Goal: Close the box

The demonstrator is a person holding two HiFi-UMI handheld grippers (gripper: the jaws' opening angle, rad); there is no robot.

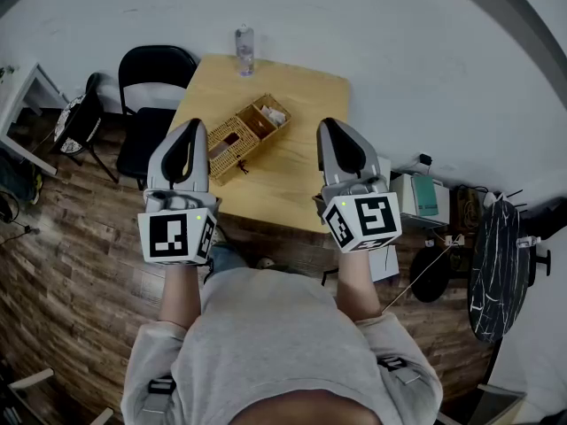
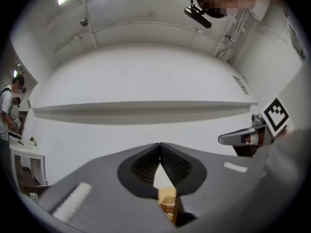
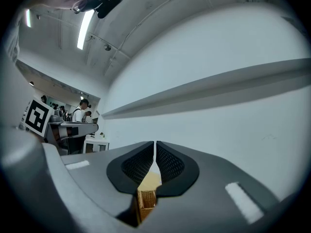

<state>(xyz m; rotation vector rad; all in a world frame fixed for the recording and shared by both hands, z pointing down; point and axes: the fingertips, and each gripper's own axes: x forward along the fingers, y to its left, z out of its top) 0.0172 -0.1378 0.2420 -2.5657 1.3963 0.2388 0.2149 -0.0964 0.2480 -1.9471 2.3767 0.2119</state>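
Approach: you are holding the left gripper (image 1: 189, 131) and right gripper (image 1: 330, 131), both pinched empty, short of the open wicker box (image 1: 249, 136); next, reaching down to it.

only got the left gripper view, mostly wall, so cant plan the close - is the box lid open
observer: yes. In the head view the box is open, and its lid lies folded out beside it on the table.
operator: where are the grippers relative to it
observer: the left gripper and right gripper both hang above the table, clear of the box.
operator: right one holding anything
observer: no. The right gripper view shows its jaws almost together with nothing between them.
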